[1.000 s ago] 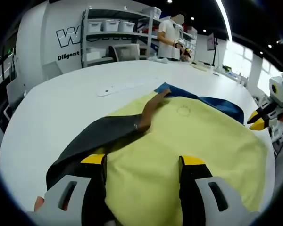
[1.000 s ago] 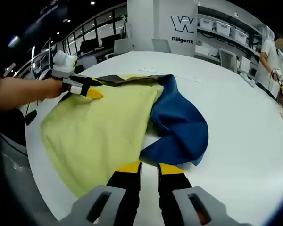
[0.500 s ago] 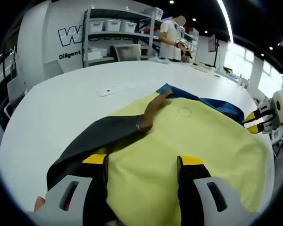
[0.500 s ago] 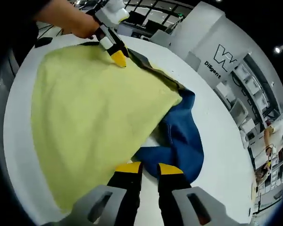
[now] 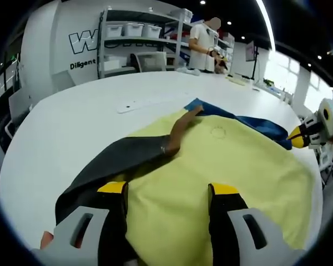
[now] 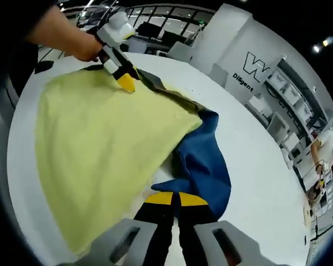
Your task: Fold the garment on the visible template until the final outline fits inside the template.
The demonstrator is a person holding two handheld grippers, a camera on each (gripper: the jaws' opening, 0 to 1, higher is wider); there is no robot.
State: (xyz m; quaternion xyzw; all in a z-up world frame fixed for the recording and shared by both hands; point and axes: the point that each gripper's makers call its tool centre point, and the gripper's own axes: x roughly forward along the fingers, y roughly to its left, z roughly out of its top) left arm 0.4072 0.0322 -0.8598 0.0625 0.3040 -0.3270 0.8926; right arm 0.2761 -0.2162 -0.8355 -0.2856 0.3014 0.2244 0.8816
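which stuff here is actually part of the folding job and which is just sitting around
Part of the job:
- garment, yellow body with blue sleeve and dark sleeve
- left hand-held gripper, open over the yellow cloth
- right hand-held gripper, closed on the blue sleeve

Just there:
- white table
- white strip on the table
- shelving with bins
- person in the background

Black jaws with yellow tips on grey mounts: left gripper, right gripper.

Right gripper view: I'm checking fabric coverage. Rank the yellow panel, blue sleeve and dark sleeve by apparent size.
1. yellow panel, clearly largest.
2. blue sleeve.
3. dark sleeve, a thin strip; it lies farther from the camera, so it may look smaller than it is.
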